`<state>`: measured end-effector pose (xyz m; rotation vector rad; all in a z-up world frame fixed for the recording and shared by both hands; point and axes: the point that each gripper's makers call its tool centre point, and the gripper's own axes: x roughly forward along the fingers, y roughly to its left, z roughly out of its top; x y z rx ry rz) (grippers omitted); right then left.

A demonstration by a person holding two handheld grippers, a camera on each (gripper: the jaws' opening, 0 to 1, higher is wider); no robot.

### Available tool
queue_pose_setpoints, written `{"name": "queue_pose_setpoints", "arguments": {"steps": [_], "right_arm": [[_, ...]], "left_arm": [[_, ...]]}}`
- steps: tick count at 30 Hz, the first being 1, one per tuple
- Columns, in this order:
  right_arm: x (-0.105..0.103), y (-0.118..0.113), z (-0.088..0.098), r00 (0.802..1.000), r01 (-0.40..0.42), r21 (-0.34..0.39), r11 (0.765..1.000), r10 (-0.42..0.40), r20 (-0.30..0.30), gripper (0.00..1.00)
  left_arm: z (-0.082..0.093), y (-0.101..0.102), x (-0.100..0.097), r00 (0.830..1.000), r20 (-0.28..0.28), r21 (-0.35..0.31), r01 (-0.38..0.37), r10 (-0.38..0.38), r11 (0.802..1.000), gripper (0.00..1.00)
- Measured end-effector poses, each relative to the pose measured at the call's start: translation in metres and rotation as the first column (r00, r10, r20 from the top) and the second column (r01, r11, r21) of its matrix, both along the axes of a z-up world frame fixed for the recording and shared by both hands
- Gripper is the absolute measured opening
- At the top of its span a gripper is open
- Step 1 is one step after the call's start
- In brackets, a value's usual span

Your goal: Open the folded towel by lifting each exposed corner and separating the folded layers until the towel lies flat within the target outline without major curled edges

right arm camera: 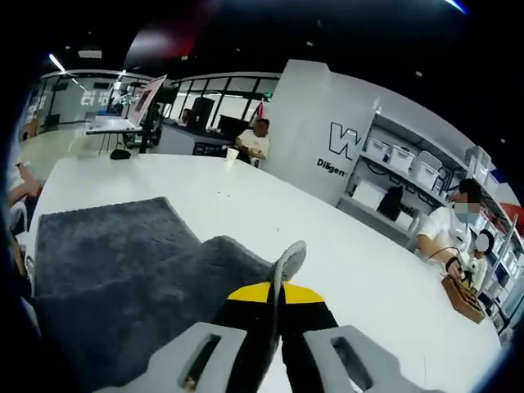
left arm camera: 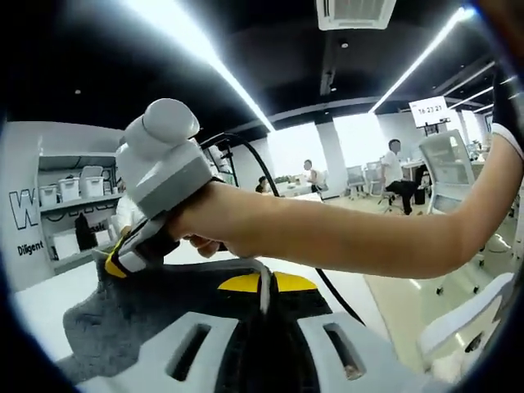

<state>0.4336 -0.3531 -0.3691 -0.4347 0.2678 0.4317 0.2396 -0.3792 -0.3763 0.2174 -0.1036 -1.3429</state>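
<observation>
The grey towel [right arm camera: 115, 270] lies on the white table [right arm camera: 344, 262], still partly folded, near the edge closest to the person. The right gripper [right arm camera: 280, 299] is clamped on a raised corner of it. The left gripper [left arm camera: 264, 286] pinches another raised bit of towel [left arm camera: 139, 315], jaws closed.

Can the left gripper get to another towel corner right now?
Probably not: the left gripper is already shut on the towel, and the person's forearm holding the right gripper crosses right in front.
</observation>
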Motion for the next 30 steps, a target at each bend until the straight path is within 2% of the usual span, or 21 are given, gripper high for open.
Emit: {"name": "queue_pose_setpoints", "arguments": {"steps": [17,30], "right_arm": [[-0.003,-0.035,-0.012,0.999,0.035,-0.028,0.999,-0.036,-0.024,0.00],[-0.005,-0.054,-0.017,0.998,0.052,-0.037,0.998,-0.053,-0.036,0.00]], "left_arm": [[-0.010,-0.025,-0.003,0.997,-0.075,-0.019,0.023,-0.024,1.000,0.02],[-0.014,-0.038,-0.005,0.995,-0.096,-0.016,0.025,-0.027,1.000,0.02]]}}
